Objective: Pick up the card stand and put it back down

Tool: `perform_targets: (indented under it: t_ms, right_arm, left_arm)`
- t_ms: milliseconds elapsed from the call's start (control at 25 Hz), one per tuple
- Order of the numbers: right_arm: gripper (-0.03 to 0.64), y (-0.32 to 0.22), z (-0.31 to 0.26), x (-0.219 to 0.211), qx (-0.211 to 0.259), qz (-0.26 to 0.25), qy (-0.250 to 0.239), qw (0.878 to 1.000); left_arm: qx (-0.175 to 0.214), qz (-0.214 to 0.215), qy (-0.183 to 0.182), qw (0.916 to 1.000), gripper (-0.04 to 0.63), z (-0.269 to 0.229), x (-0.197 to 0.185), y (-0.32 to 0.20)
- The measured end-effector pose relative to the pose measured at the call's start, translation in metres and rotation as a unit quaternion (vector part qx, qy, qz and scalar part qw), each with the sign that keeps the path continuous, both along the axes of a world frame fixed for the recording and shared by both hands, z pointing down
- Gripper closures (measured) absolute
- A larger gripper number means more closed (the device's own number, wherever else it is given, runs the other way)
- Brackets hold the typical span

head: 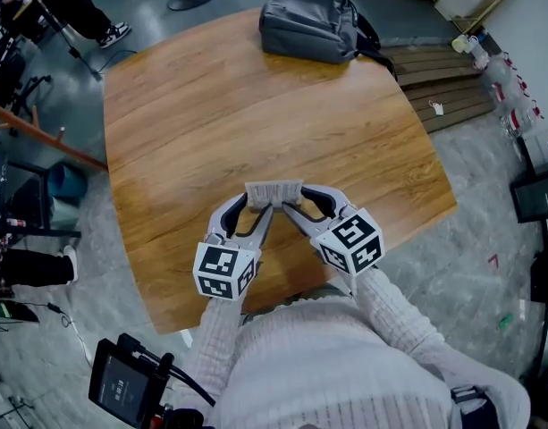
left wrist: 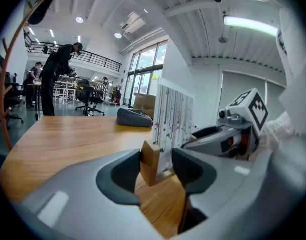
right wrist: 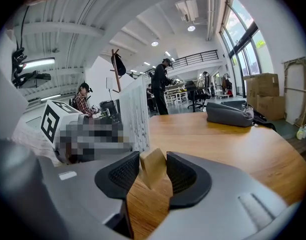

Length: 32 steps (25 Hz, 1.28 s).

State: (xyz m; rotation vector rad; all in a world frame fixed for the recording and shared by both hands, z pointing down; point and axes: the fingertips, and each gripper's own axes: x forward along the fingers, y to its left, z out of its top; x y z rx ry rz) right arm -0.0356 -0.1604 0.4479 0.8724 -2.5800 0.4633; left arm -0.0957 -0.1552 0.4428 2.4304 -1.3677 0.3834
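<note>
Head view: one round-cornered wooden tabletop (head: 211,114), warm oak grain, with a person in a pale knit sleeve standing at its near edge. Item 1: card stand (head: 274,189), a small light-wood block base carrying an upright white card with fine coloured print, located near the near edge of the tabletop, between the two hand-held tools. Item 2: left tongs (head: 258,206), grey body with a black-and-white marker cube at the rear, clamped on the left end of the base; the left gripper view shows the wooden block pressed between the dark pads with the card rising just behind. Item 3: right tongs (head: 296,201), same build, clamped on the right end; the right gripper view shows the block wedged between both ribbed pads. Item 4: soft grey backpack (head: 311,23), lying flat at the far edge of the tabletop, well apart from the stand. Condition of item 1: the base sits slightly tilted in both gripper views, its lower corner at or just above the wood; whether it touches cannot be told. Task status, as judged: both grips are made, so the pick-up part is secured or done. Left to do: seating the base flat on the tabletop, opening both tongs, and drawing them clear without tipping the card.
</note>
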Motion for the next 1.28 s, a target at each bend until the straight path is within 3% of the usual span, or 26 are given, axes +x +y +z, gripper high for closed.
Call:
perform_targets:
  t_ms: [320, 560, 960, 1280]
  right_arm:
    - [0.446, -0.009, 0.052, 0.004, -0.038, 0.004, 0.017, 0.999]
    - [0.446, -0.018, 0.083, 0.001, -0.058, -0.001, 0.025, 0.998]
    - [0.446, -0.014, 0.103, -0.003, -0.062, -0.014, 0.048, 0.997]
    - [0.443, -0.013, 0.103, -0.006, -0.067, -0.001, 0.03, 0.997]
  left_arm:
    - [-0.032, 0.011, -0.003, 0.9994, 0.394, 0.052, 0.004, -0.011]
    - [-0.031, 0.009, -0.011, 0.9994, 0.394, 0.082, 0.002, -0.02]
    - [-0.037, 0.003, -0.035, 0.9987, 0.396, 0.1, 0.0, -0.015]
    - [-0.032, -0.008, -0.046, 0.9984, 0.397, 0.099, -0.004, -0.014]
